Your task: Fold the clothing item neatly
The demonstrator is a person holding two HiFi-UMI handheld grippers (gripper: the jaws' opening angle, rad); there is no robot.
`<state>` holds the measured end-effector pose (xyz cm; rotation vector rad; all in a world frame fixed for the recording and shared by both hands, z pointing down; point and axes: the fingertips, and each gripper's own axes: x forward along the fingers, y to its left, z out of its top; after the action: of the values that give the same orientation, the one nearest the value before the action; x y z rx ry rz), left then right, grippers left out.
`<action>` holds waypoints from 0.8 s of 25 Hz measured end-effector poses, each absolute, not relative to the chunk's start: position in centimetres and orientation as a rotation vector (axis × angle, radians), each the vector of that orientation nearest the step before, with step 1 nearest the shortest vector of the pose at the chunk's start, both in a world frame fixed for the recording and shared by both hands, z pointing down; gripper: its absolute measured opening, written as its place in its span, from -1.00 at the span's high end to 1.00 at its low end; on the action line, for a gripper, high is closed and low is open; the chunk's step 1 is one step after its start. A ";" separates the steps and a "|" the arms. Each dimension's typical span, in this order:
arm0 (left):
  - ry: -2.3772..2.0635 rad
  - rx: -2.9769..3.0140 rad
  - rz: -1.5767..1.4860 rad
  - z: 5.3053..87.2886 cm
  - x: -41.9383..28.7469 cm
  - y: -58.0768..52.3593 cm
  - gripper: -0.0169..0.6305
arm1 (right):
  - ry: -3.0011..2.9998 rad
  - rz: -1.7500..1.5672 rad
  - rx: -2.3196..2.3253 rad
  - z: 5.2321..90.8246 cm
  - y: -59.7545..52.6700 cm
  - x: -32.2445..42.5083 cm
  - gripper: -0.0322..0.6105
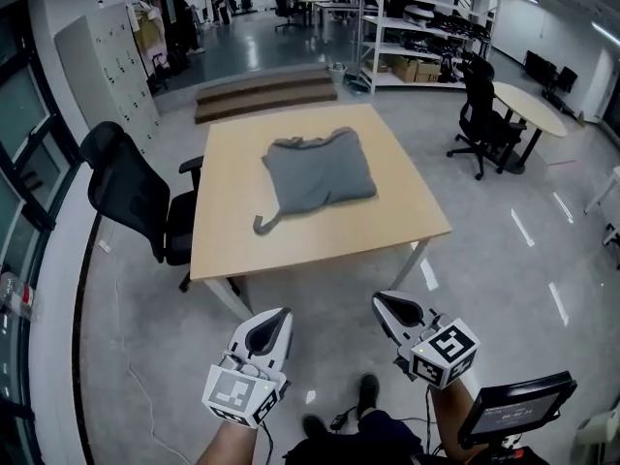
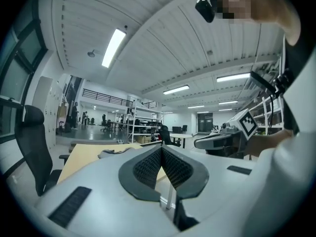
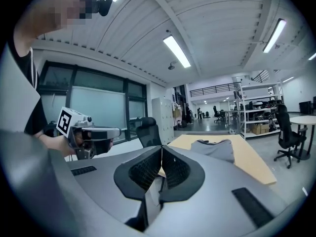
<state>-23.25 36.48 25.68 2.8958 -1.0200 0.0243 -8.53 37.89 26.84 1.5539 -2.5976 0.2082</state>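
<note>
The grey garment (image 1: 318, 174) lies on the desk (image 1: 232, 231), far ahead of my left gripper (image 1: 269, 329) and right gripper (image 1: 392, 310) — both closed on nothing — roughly centred between them.

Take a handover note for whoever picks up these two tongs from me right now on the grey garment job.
Left tongs: shut, empty, held short of the table.
Right tongs: shut, empty, also short of the table.
Grey garment: lies mid-table in a compact bundle, with one strip trailing toward the near-left.
Done: it looks mostly folded.
To do: probably tuck in the strip and square the edges.
</note>
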 end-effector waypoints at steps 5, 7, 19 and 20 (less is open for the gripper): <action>-1.009 2.843 0.018 26.4 -24.2 39.9 0.95 | -2.557 0.239 1.607 26.9 42.2 -8.9 0.87; -1.016 2.833 0.012 26.1 -23.9 41.3 0.95 | -2.557 0.256 1.627 26.4 43.4 -8.3 0.87; -1.090 2.829 0.024 25.7 -15.9 46.1 0.95 | -2.618 0.239 1.628 26.7 47.5 -0.7 0.88; -1.102 2.819 0.029 25.6 -15.2 46.7 0.95 | -2.621 0.250 1.620 26.9 48.2 0.0 0.88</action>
<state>-15.23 46.71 25.62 2.8185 -1.1021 0.0288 0.04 48.17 26.87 1.6200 -2.6207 0.2504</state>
